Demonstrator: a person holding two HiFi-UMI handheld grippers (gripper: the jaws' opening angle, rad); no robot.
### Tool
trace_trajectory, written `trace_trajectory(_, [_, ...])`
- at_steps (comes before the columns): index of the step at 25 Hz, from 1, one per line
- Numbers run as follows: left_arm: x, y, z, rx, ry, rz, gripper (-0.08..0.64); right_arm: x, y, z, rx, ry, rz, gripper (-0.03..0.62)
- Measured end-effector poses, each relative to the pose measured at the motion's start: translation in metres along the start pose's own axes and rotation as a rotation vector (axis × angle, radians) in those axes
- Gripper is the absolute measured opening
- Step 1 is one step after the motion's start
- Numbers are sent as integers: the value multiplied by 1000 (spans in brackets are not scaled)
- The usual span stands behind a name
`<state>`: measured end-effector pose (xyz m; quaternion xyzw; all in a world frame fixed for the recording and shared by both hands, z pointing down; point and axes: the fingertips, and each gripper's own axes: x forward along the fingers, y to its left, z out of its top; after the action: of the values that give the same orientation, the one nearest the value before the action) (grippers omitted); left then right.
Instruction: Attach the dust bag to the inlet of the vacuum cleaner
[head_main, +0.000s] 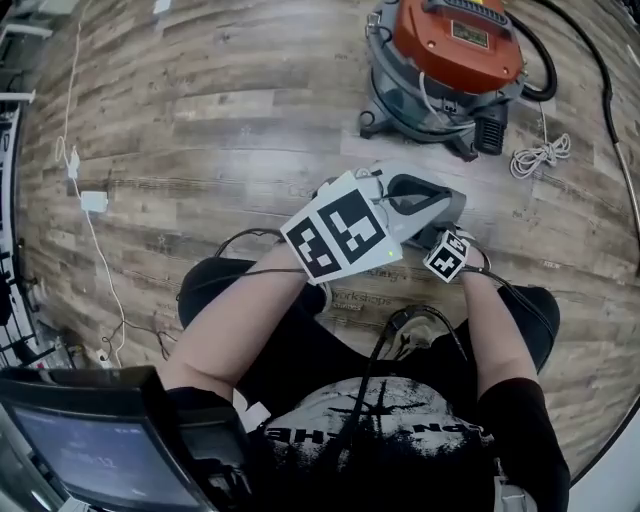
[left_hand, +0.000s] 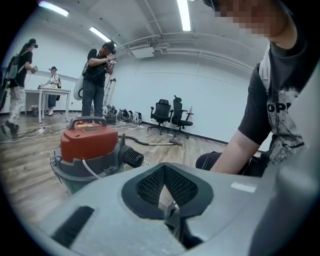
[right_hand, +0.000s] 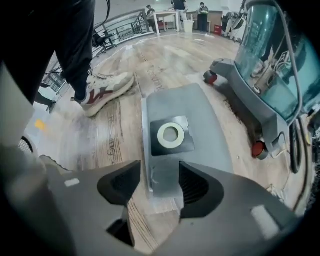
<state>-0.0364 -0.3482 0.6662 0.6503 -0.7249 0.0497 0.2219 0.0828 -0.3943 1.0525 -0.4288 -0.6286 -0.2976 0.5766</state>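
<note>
dust bag (right_hand: 192, 112): grey, flat on the wooden floor (head_main: 200, 150), dark collar and pale ring (right_hand: 171, 135) facing up, beside the vacuum cleaner (head_main: 445, 60).
right gripper (right_hand: 160, 182): fingers wide, pointing down, bag's near end between them, not gripped.
left gripper (left_hand: 165, 187): fingers closed together, empty, aimed towards the vacuum cleaner.
shoe (right_hand: 102, 90): near the bag's other side.

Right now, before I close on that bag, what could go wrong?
The right gripper holds open fingers over only the thin near edge of the flat grey dust bag lying on the wood floor; they may scrape planks or tear it. The left gripper is shut, so nothing steadies the dark collar with the pale ring.
</note>
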Motion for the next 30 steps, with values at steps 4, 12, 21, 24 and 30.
trace_trajectory(4, [-1, 4, 0, -8, 11, 21, 0, 17, 0, -16, 5, 52, 14, 244])
trace_trajectory(12, [-1, -3, 3, -20, 6, 37, 0, 48, 7, -20, -31, 89, -25, 205])
trace_trajectory(21, [-5, -14, 3, -12, 12, 29, -2, 56, 11, -17, 16, 68, -75, 105])
trace_trajectory(24, [-5, -14, 5, -11, 8, 30, 0, 54, 7, -17, 97, 34, -56, 53])
trace_trajectory(30, [-6, -16, 3, -3, 13, 33, 0, 41, 6, -5, 21, 14, -55, 20])
